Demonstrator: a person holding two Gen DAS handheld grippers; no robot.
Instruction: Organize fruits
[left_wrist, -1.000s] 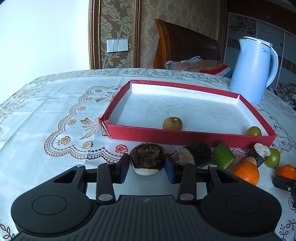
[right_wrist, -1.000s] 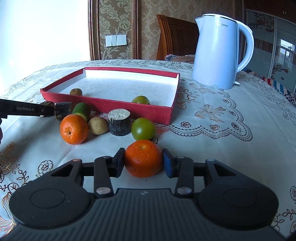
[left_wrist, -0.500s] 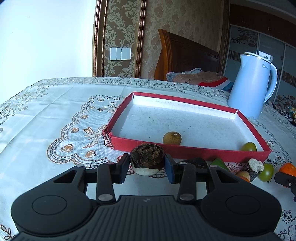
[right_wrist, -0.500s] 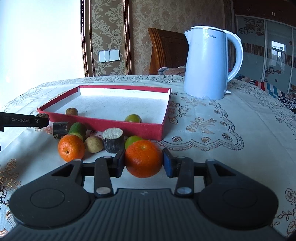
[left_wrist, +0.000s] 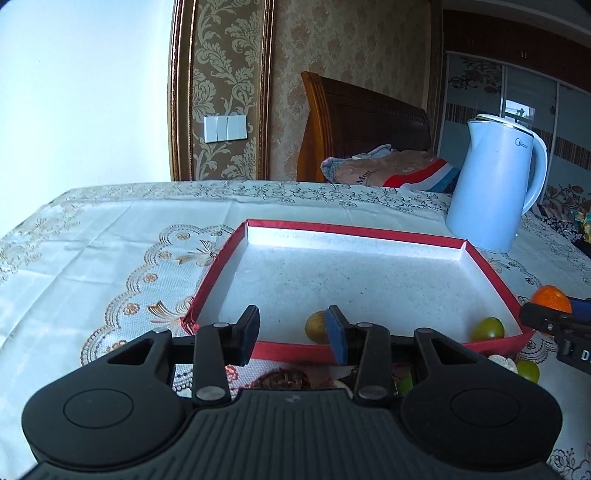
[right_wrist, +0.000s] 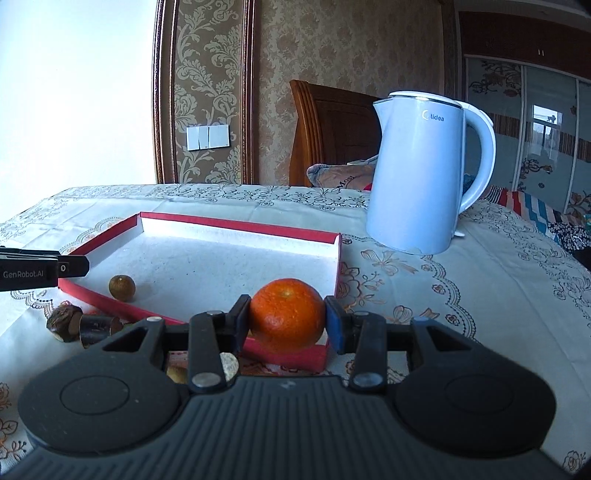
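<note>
Find the left gripper (left_wrist: 292, 328) poised over the near rim of the red tray (left_wrist: 354, 232). Read its jaws as parted by a modest gap, with nothing between the pads and nothing touching them. Locate the dark brown fruit piece (left_wrist: 286, 380) on the tablecloth (left_wrist: 110, 258) at 6 o'clock of that gap, partly hidden by the gripper body. Inside the tray, locate the round brown fruit (left_wrist: 316, 326) at 6 o'clock by the near wall and the green fruit (left_wrist: 487, 328) in the corner at 4 o'clock.

Find the right gripper (right_wrist: 287, 315) clamped on the orange (right_wrist: 287, 306), one pad pressed to each side, carried clear of the cloth over the tray's near corner. Note the kettle (right_wrist: 421, 177) at 1 o'clock, well apart.
</note>
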